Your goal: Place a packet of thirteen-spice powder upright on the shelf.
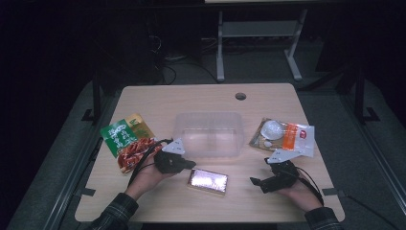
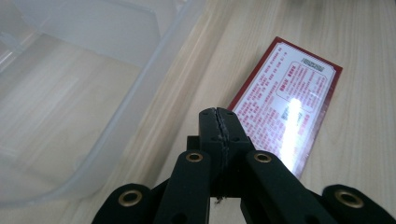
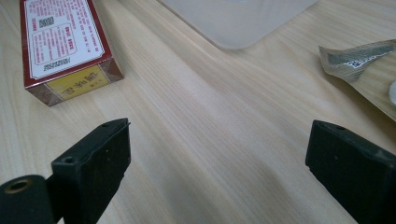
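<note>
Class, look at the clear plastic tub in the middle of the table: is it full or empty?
Empty. Through the clear plastic tub the bare wooden table shows, and the red box lies outside it.

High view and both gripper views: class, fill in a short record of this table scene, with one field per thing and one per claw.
table: light wood
clear tub: mid-table, nothing in it
red box: flat, printed side up, in front of the tub
green and red packet: left of the tub
orange and white packets: right of the tub
left claw: jaws shut on nothing, beside the box's edge
right claw: jaws wide open above bare wood
</note>
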A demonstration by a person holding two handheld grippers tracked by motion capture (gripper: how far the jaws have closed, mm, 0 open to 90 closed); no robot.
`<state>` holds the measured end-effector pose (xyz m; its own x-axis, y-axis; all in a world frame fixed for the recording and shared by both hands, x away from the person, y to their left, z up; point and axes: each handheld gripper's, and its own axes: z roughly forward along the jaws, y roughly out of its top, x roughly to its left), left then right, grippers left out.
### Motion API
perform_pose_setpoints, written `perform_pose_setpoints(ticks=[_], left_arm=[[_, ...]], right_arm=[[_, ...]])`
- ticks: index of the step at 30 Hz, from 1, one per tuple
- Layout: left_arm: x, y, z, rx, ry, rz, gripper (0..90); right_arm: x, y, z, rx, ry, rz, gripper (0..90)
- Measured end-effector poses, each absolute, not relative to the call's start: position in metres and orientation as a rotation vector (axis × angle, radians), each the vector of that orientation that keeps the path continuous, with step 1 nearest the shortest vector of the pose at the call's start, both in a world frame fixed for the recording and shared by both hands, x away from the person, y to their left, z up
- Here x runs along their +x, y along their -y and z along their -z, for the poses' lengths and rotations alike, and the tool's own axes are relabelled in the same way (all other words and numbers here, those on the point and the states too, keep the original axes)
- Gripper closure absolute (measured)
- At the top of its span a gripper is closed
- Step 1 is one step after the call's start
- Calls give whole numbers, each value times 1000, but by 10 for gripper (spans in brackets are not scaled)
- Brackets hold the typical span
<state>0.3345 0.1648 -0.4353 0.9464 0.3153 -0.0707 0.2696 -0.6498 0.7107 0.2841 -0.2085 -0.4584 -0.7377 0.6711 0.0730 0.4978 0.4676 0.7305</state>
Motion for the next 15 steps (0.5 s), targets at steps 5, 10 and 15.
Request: perform_pose_setpoints(ticks=[5, 10, 15], left_arm=[[341, -158, 440, 2319, -405, -74, 896], [343, -154, 445, 2333, -412, -86, 896], [343, -154, 447, 2352, -415, -88, 896]], right_arm=[[285, 209, 459, 1012, -2492, -1128, 61], [285, 210, 459, 1000, -2495, -1131, 61], [286, 209, 459, 1000, -2497, -1135, 61]])
